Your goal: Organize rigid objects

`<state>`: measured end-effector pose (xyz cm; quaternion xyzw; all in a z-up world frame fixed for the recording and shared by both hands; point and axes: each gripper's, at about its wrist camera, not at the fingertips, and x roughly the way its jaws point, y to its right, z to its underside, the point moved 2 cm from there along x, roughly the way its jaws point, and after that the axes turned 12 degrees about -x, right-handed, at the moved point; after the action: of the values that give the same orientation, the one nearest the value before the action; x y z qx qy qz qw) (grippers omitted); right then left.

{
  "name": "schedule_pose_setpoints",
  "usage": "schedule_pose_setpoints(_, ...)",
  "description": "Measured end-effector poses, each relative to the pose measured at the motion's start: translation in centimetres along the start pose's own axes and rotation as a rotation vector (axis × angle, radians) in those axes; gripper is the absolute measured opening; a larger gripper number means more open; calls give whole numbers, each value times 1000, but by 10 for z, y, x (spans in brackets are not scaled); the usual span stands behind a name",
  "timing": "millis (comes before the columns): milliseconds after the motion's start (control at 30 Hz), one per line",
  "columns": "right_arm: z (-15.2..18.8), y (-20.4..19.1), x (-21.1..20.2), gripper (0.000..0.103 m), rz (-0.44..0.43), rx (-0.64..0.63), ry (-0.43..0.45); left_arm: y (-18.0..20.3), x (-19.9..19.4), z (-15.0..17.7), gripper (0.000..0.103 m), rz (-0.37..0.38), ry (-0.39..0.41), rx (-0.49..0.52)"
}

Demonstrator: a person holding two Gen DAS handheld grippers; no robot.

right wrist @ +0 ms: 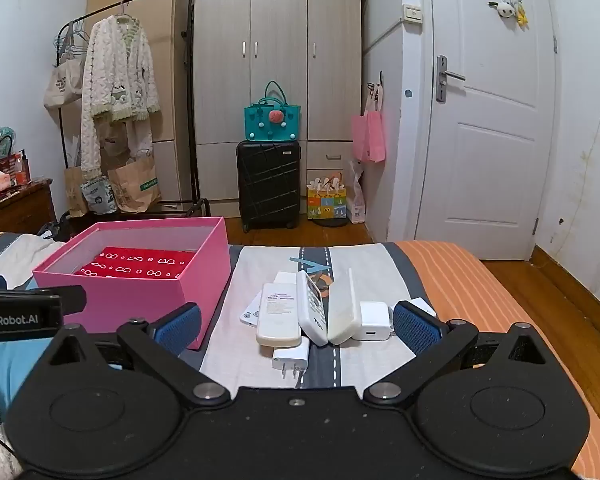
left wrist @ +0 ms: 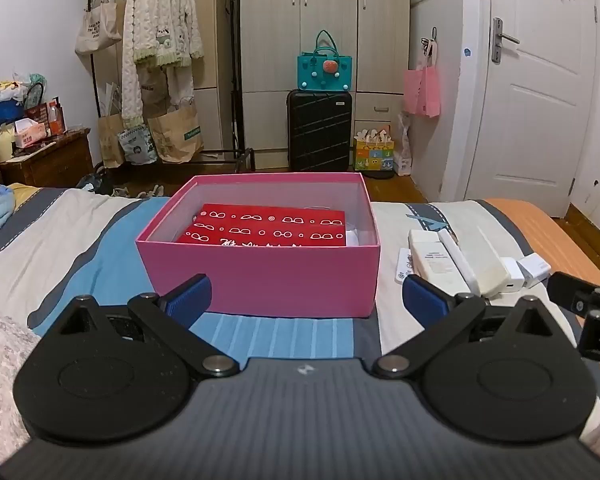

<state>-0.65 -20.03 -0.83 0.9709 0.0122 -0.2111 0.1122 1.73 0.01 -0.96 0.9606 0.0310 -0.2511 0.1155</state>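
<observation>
An open pink box point(left wrist: 260, 276) point(right wrist: 140, 296) stands on the bed with a red patterned packet point(left wrist: 272, 226) point(right wrist: 140, 266) lying inside. To its right lies a pile of white items: remote controls point(right wrist: 280, 314) point(left wrist: 434, 258), a cream case point(right wrist: 344, 312) and white chargers point(right wrist: 374, 320) point(left wrist: 534, 266), one with prongs point(right wrist: 292, 360). My left gripper point(left wrist: 306, 300) is open in front of the box's near wall, nothing between its blue pads. My right gripper point(right wrist: 296, 326) is open just short of the white pile, touching none of it.
The bed has a striped cover point(left wrist: 80, 232) and an orange edge point(right wrist: 480, 300) at the right. Beyond it stand a black suitcase point(right wrist: 268, 184) with a teal bag, a wardrobe point(right wrist: 276, 60), a clothes rack point(left wrist: 156, 60) and a white door point(right wrist: 488, 120). The other gripper's body point(right wrist: 20, 312) shows at the left.
</observation>
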Motion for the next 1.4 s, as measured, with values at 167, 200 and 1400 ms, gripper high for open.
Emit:
schedule_pose_setpoints(167, 1, 2, -2, 103, 0, 8, -2, 3, 0, 0, 103, -5, -3, 18)
schedule_pose_setpoints(200, 0, 1, 1, 103, -1, 1, -11, 3, 0, 1, 103, -3, -6, 18)
schedule_pose_setpoints(1400, -1, 4, 7, 103, 41, 30, -57, 12, -2, 6, 103, 39, -28, 9)
